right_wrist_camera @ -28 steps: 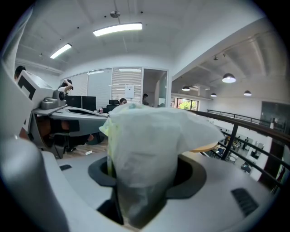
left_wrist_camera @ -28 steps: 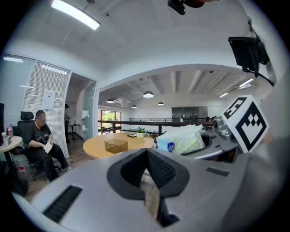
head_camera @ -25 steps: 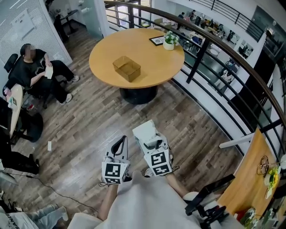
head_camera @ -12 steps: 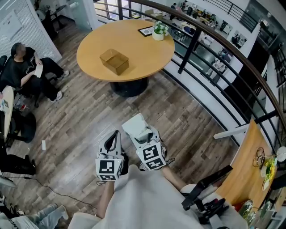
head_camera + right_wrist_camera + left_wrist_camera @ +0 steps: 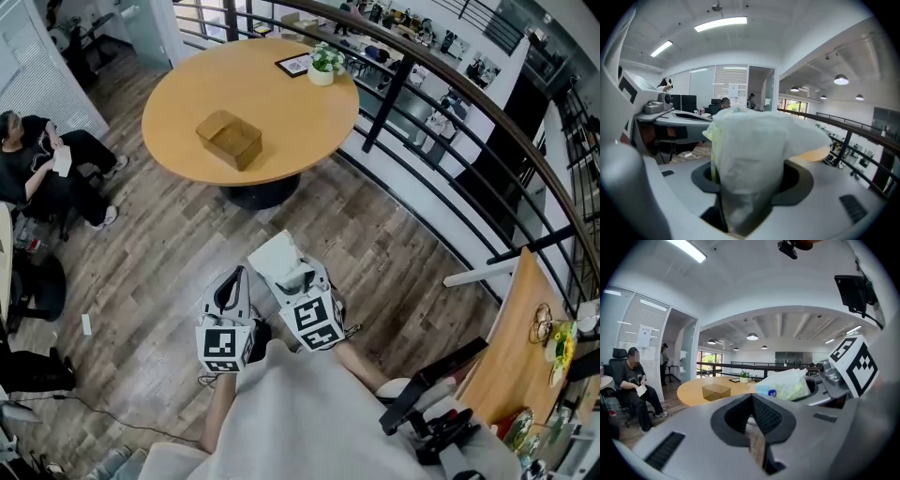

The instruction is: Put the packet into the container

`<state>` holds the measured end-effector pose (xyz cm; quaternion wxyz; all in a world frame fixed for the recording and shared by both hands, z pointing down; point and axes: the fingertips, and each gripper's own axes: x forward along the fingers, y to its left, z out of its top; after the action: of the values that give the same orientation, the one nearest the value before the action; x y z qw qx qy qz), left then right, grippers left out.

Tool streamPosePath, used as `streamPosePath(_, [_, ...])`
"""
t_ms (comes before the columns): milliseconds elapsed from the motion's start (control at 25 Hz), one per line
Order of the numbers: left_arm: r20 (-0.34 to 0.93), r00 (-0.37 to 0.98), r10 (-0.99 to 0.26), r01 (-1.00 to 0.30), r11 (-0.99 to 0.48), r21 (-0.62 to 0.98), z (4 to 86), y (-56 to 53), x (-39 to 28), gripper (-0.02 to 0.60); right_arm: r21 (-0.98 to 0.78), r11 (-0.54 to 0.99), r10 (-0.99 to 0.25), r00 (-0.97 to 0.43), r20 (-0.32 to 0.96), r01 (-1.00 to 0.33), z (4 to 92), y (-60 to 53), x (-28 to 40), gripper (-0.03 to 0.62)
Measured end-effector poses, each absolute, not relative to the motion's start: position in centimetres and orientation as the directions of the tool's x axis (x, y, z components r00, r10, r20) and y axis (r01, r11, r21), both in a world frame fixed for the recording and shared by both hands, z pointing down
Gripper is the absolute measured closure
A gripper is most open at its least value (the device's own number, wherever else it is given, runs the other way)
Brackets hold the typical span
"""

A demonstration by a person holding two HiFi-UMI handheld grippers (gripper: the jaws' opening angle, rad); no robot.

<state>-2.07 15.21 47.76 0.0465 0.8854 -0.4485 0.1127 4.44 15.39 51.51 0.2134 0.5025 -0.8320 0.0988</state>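
The packet, a white soft plastic pack, is clamped in my right gripper, low in the middle of the head view. It fills the right gripper view and shows at the right of the left gripper view. The container, a small brown open box, stands on the round wooden table well ahead of both grippers, and also appears as the box in the left gripper view. My left gripper hangs beside the right one, jaws shut and empty, over the wooden floor.
A potted plant and a framed picture stand at the table's far edge. A black railing runs along the right. A person sits at the left. Another wooden tabletop lies at the lower right.
The table and container have slid left and nearer in the head view as I move toward them. Both grippers keep their pose, the packet still held.
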Motion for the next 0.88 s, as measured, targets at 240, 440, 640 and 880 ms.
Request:
streamPosePath(240, [0.229, 0.605, -0.763, -0.781, -0.624, -0.016, 47.1, 9.5, -3.8, 0.577, 0.058, 0.446, -0.808, -0.375, 0.455, -0.893, 50.8, 10.3, 2.7, 0.330])
streamPosePath(440, [0.216, 0.626, -0.750, -0.767, -0.641, -0.003, 46.5, 5.3, -5.4, 0.577, 0.067, 0.429, -0.816, -0.354, 0.456, -0.901, 50.0, 6.4, 0.9, 0.330])
streamPosePath(640, [0.204, 0.637, -0.743, -0.760, -0.650, 0.005, 46.3, 2.2, -7.6, 0.577, 0.078, 0.410, -0.827, -0.335, 0.452, -0.909, 49.8, 3.3, -1.0, 0.330])
streamPosePath(880, [0.224, 0.651, -0.725, -0.748, -0.663, 0.027, 48.1, 1.4, -7.9, 0.577, 0.051, 0.396, -0.821, -0.328, 0.467, -0.917, 51.9, 2.5, -1.7, 0.330])
